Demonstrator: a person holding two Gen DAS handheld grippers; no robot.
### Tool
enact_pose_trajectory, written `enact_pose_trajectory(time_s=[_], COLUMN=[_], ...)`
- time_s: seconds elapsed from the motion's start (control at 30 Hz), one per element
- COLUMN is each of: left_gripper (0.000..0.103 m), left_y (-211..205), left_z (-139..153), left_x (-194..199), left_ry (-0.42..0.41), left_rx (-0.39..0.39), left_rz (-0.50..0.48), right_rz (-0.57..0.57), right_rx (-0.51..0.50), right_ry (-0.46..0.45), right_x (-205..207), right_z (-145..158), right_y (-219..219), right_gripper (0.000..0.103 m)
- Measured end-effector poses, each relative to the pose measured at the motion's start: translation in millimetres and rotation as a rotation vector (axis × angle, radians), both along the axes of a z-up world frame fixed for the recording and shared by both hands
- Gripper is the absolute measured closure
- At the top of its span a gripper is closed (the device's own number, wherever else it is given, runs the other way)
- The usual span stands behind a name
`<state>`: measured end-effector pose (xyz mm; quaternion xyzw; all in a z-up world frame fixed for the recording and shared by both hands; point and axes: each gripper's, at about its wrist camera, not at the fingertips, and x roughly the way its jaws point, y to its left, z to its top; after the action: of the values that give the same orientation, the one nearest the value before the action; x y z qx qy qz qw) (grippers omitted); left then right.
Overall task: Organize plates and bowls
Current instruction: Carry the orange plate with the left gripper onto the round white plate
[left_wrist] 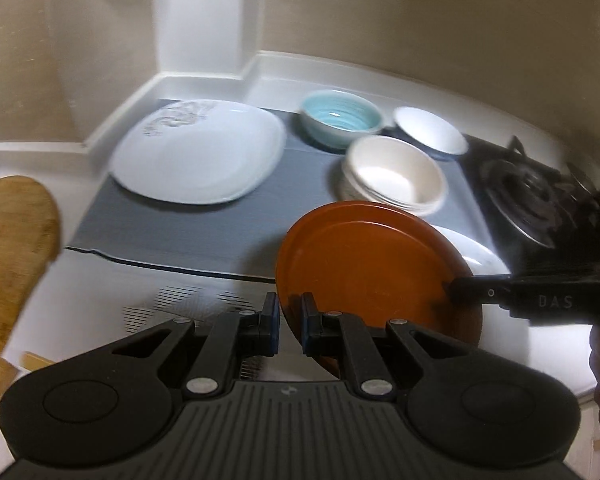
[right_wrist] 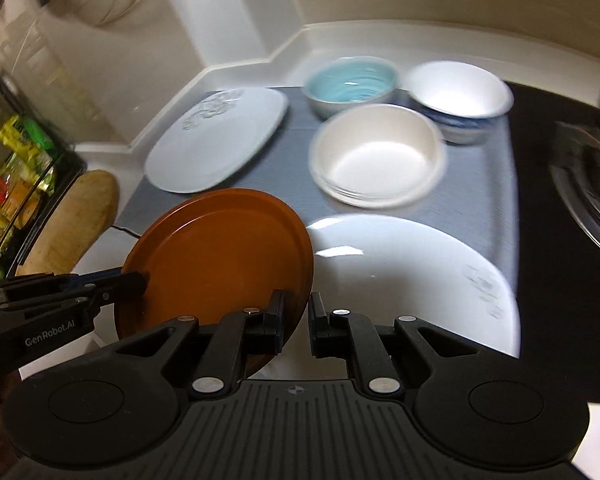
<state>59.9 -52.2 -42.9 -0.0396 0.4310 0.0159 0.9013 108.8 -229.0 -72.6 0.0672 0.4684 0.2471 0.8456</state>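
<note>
An orange plate (left_wrist: 372, 268) (right_wrist: 224, 260) is held tilted above the counter between both grippers. My left gripper (left_wrist: 290, 322) has its jaws around the plate's near rim, with a small gap showing. My right gripper (right_wrist: 296, 320) has its jaws around the opposite rim, also with a gap. Each gripper shows in the other's view, at the plate's edge. A white square plate (left_wrist: 198, 152) (right_wrist: 220, 140) lies on the grey mat (left_wrist: 188, 236). Another white plate (right_wrist: 412, 280) lies under the orange one. A teal bowl (left_wrist: 340, 120), stacked white bowls (left_wrist: 396, 176) and a white-and-blue bowl (left_wrist: 430, 130) stand behind.
A gas stove (left_wrist: 540, 204) sits to the right of the mat. A wooden cutting board (left_wrist: 12, 248) (right_wrist: 72, 220) leans at the left. A rack with packets (right_wrist: 12, 184) stands far left. A wall corner lies behind the dishes.
</note>
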Motion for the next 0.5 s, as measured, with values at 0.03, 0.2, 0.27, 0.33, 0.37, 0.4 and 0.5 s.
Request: enact_pose_trajectory(time_s=[0.03, 0.2, 0.27, 0.33, 0.37, 0.4, 0.5], left_gripper=[0.092, 0.092, 0.092, 0.092, 0.092, 0.092, 0.091], left_y=[-7, -36, -46, -52, -55, -57, -62], left_z=[-1, -11, -16, -22, -25, -27, -34], left_x=[0, 5, 7, 9, 10, 12, 14], left_ry=[-0.001, 0.012, 0.022, 0.032, 0.038, 0.047, 0.061], left_rx=[0.002, 0.009, 0.008, 0.008, 0.011, 0.012, 0.025], left_rz=[-0.011, -0.048, -0.055, -0.061, -0.061, -0.062, -0.064], right_rz=[-0.007, -0.037, -0.046, -0.054, -0.059, -0.062, -0.063], right_rx=[0.0, -0.014, -0.023, -0.029, -0.032, -0.033, -0.051], right_ry=[0.003, 0.034, 0.033, 0.034, 0.039, 0.044, 0.046], right_x=[-1, -6, -8, -8, -8, -7, -4], right_z=[-2, -11, -12, -14, -16, -18, -21], right_y=[-10, -36, -45, -54, -58, -60, -62], right_gripper=[0.09, 0.09, 0.09, 0.09, 0.09, 0.09, 0.09])
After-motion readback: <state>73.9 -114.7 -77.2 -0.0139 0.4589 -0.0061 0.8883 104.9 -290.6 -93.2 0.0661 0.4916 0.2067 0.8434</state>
